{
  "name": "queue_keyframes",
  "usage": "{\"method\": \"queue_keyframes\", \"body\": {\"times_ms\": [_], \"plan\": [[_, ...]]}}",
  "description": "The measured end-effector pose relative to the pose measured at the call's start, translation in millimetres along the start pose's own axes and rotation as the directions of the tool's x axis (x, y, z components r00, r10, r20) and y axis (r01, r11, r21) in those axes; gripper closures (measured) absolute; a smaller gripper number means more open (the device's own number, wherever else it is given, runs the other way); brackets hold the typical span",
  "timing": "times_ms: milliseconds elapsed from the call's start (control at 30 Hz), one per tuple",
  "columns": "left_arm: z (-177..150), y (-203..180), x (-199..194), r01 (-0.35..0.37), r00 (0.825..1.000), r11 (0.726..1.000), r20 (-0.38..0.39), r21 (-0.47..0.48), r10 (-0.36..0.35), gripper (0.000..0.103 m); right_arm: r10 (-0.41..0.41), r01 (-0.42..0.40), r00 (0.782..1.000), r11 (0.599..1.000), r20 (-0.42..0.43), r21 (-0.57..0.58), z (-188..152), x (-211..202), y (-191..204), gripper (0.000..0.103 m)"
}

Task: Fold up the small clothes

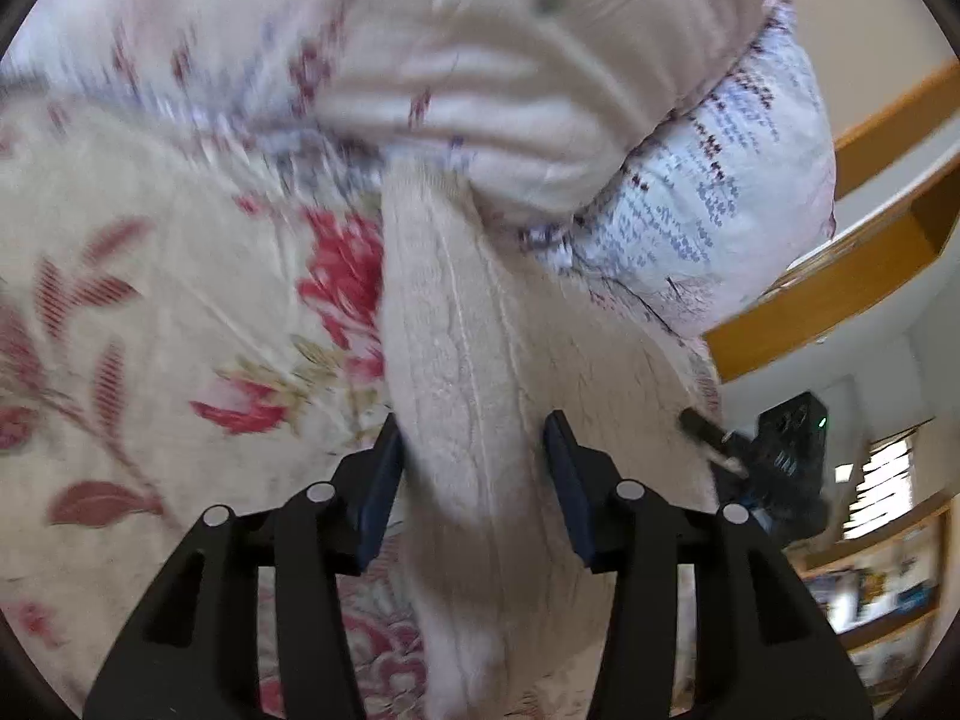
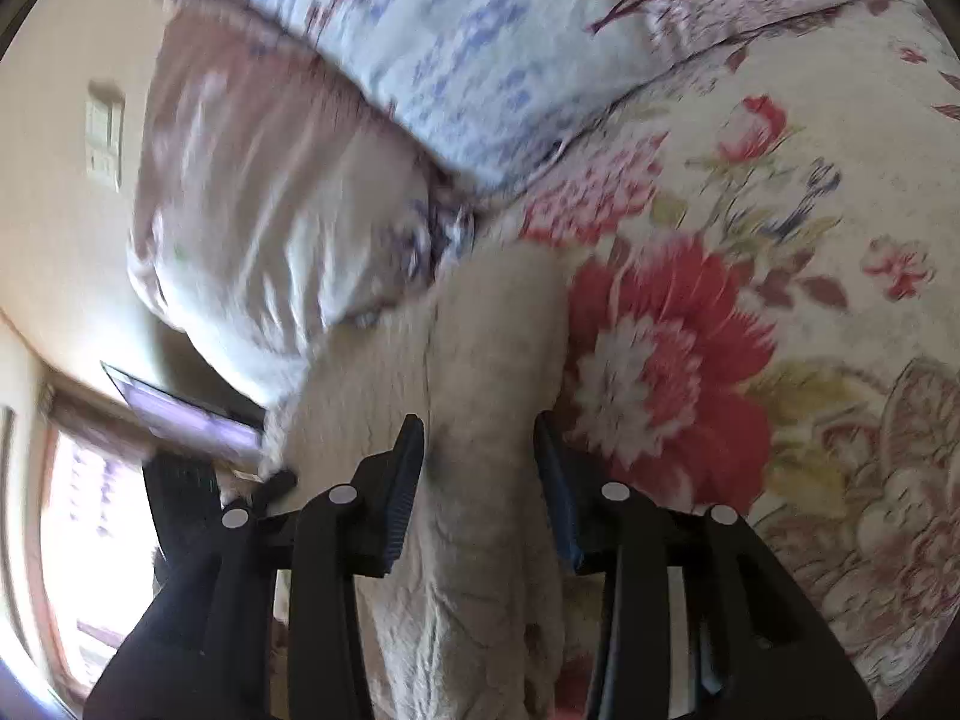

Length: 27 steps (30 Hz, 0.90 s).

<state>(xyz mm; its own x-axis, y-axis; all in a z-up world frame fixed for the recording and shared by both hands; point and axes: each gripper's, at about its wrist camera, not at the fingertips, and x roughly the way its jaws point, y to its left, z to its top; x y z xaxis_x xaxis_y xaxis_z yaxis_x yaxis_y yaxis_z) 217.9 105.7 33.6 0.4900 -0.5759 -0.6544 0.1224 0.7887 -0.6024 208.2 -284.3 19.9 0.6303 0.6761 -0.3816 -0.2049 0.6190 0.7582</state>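
A cream knitted garment [image 1: 456,360] lies on a floral bedsheet [image 1: 150,300], bunched into a long ridge. The ridge runs between the fingers of my left gripper [image 1: 474,450]. The jaws stand apart, with a thin shadowed gap beside the right pad [image 1: 564,480], so the knit is not pinched. In the right wrist view the same garment [image 2: 492,360] passes between the fingers of my right gripper [image 2: 477,456]. It fills the space between those jaws but looks loose. Both views are blurred.
Two pillows lie just beyond the garment: a pale pink one [image 1: 510,90] and a blue-printed one [image 1: 708,198]. Wooden shelving [image 1: 840,276] and a bright window [image 1: 882,486] stand past the bed's edge. The other tool's black body [image 1: 786,456] shows at the right.
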Motion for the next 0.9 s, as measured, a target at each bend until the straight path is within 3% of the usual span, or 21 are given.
{"method": "queue_keyframes", "body": {"times_ms": [100, 167, 200, 267, 400, 467, 533, 600, 700, 800, 900], "plan": [[-12, -24, -26, -0.060, 0.993, 0.990, 0.113, 0.126, 0.046, 0.054, 0.007, -0.007, 1.000, 0.999, -0.005, 0.035, 10, 9, -3, 0.063], [-20, -39, -34, -0.071, 0.989, 0.977, 0.145, 0.201, 0.042, 0.049, -0.003, 0.003, 1.000, 0.999, -0.017, 0.040, 14, 20, -1, 0.063], [-25, -48, -35, -0.075, 0.989, 0.967, 0.145, 0.245, 0.039, 0.047, -0.014, 0.014, 1.000, 1.000, -0.011, 0.024, 15, 24, 3, 0.063], [-33, -62, -31, -0.089, 0.990, 0.947, 0.130, 0.309, 0.051, 0.047, -0.039, 0.039, 0.999, 0.998, 0.017, -0.050, 14, 26, 17, 0.085], [-44, -71, -14, -0.127, 0.991, 0.917, 0.092, 0.377, 0.099, 0.047, -0.103, 0.142, 0.983, 0.953, 0.153, -0.267, 5, 9, 56, 0.090], [-48, -69, -10, -0.143, 0.989, 0.908, 0.093, 0.393, 0.115, 0.047, -0.198, 0.243, 0.963, 0.931, 0.180, -0.272, 8, 12, 56, 0.093], [-50, -69, -7, -0.143, 0.989, 0.908, 0.087, 0.395, 0.118, 0.047, -0.305, 0.338, 0.939, 0.909, 0.160, -0.246, 13, 24, 45, 0.093], [-51, -70, -1, -0.147, 0.989, 0.905, 0.082, 0.398, 0.125, 0.045, -0.356, 0.373, 0.928, 0.902, 0.114, -0.220, 13, 40, 32, 0.093], [-54, -72, 0, -0.169, 0.985, 0.898, 0.093, 0.407, 0.143, 0.043, -0.366, 0.385, 0.923, 0.893, 0.122, -0.233, 12, 36, 38, 0.091], [-53, -72, -10, -0.155, 0.987, 0.908, 0.102, 0.389, 0.125, 0.043, -0.388, 0.420, 0.906, 0.868, 0.167, -0.265, 2, 18, 51, 0.076], [-52, -69, -23, -0.180, 0.980, 0.917, 0.141, 0.356, 0.137, 0.042, -0.334, 0.390, 0.918, 0.860, 0.214, -0.330, -16, -2, 69, 0.068]]}}
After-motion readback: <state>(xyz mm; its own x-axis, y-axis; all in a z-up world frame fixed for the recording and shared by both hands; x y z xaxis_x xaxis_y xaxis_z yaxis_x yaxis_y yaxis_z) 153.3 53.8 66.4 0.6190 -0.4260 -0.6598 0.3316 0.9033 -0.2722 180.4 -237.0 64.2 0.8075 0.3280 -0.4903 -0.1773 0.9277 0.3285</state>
